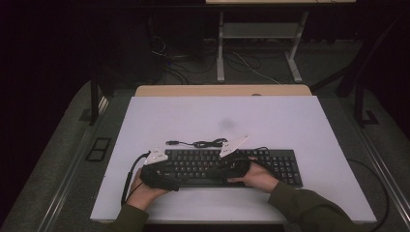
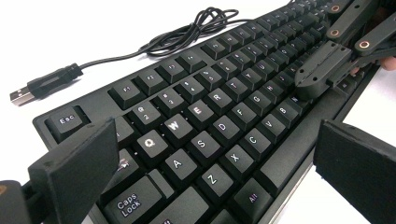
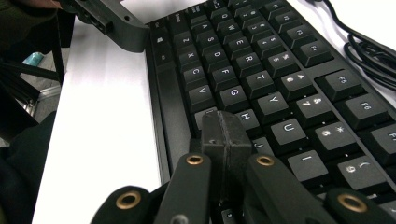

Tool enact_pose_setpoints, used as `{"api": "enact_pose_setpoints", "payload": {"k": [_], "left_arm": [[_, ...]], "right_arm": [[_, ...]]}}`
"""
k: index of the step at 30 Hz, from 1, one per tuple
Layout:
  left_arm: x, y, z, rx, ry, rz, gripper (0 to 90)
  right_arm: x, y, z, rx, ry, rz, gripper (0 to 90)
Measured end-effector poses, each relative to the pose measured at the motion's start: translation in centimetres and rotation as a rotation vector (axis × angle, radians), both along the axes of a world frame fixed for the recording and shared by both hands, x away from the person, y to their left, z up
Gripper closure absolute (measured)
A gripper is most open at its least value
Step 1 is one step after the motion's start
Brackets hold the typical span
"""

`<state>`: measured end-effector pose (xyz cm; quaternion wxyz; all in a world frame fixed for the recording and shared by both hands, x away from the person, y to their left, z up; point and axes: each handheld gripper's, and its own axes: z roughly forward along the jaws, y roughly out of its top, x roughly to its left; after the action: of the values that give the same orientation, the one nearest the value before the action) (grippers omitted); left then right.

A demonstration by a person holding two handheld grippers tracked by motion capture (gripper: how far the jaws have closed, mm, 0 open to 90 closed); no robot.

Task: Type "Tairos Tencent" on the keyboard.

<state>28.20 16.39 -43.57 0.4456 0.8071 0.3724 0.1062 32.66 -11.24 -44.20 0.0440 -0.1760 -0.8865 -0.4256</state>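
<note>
**Both claws at the keyboard, left spread wide, right closed**

The keyboard (image 1: 232, 166) lies flat on the white table (image 1: 193, 121), near the person's edge and a little right of centre. It is black with white lettering. Its cable (image 1: 203, 143) runs in a loose tangle on the table just behind the top row and ends in a plug (image 2: 21, 96) lying free on the table surface, off the Esc corner.

Left claw (image 1: 164, 183): low over the left end of the keyboard. In the left gripper view the jaws stand wide apart, one near the Caps Lock and Tab keys, the other off the front edge near the space bar. Nothing is pinched between them; keys Q, A, Z and their neighbours show in the gap. Whether the pads rest on the keys, I cannot tell.

Right claw (image 3: 224, 128): jaws pressed together, nothing held between them. In the right gripper view the joined tip points down at the letter keys, just in front of H and beside U, close above or on the keys; contact not resolvable. The left gripper view shows the same tip (image 2: 322, 70) over the keys at the right of the letter block.

Each hand grips its tool from the near edge of the table; the right hand (image 1: 258, 176) lies over the front edge of the keyboard.
</note>
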Motion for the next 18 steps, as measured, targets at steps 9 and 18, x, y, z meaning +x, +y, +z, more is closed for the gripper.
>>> {"api": "enact_pose_setpoints", "payload": {"k": [9, 18], "left_arm": [[-0.01, -0.05, 0.04, -0.002, -0.002, -0.001, 0.0], [0.09, -0.10, 0.16, 0.000, -0.010, -0.007, 1.2]], "right_arm": [[-0.03, 0.08, 0.04, -0.011, 0.000, 0.003, 89.5], [0.05, -0.29, 0.31, 0.005, -0.008, -0.013, 89.3]]}}
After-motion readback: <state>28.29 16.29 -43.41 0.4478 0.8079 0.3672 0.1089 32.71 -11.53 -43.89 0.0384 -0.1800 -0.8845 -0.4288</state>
